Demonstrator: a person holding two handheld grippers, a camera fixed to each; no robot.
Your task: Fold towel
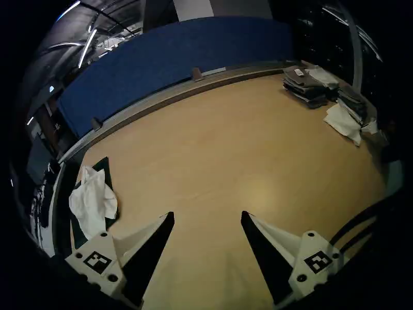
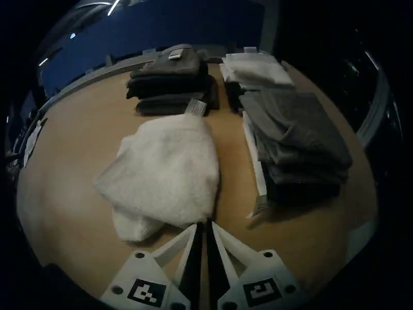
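A loosely folded white towel (image 2: 165,170) lies on the wooden table (image 2: 67,170) in the right gripper view. My right gripper (image 2: 204,224) is shut, its tips right at the towel's near edge; whether any cloth is pinched between them is hidden. In the left gripper view the same white towel (image 1: 343,121) shows small at the far right. My left gripper (image 1: 207,214) is open above bare wood (image 1: 217,144), with nothing between its fingers.
Stacks of folded grey towels stand behind (image 2: 168,85) and to the right (image 2: 297,144) of the white towel, with a folded white one (image 2: 255,70) at the back. A crumpled white cloth (image 1: 93,201) lies on a dark mat at the table's left edge. A blue partition (image 1: 170,57) runs along the far side.
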